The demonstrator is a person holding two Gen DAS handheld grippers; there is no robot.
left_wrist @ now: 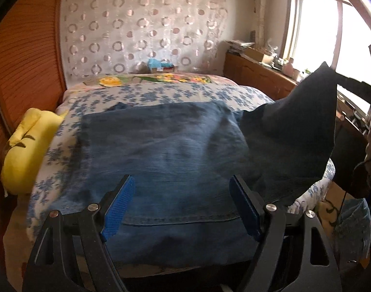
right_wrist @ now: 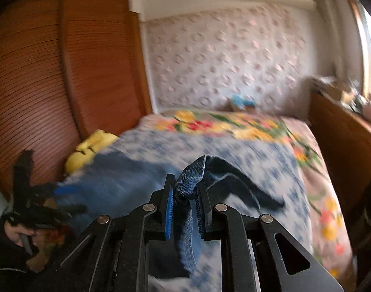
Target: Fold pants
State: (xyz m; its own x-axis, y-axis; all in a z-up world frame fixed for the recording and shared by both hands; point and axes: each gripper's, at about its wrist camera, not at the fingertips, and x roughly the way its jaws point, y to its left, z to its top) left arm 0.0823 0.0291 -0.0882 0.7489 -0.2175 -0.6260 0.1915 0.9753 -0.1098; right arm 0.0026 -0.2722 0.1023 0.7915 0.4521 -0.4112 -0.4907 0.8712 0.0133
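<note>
Your right gripper (right_wrist: pixel 184 196) is pinched tight on the pants (left_wrist: pixel 166 150), lifted above them, while your left gripper (left_wrist: pixel 181 205) hovers over them, jaws wide.

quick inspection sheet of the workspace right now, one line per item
surface: bed with blue floral sheet
job's things: jeans spread flat, one corner lifted at right
clutter: yellow plush toy at bed's left edge
grippers: left gripper open above jeans, holding nothing; right gripper shut on a denim edge
cables: nothing seen
surroundings: wooden wardrobe, patterned curtain, window, cluttered wooden cabinet
</note>
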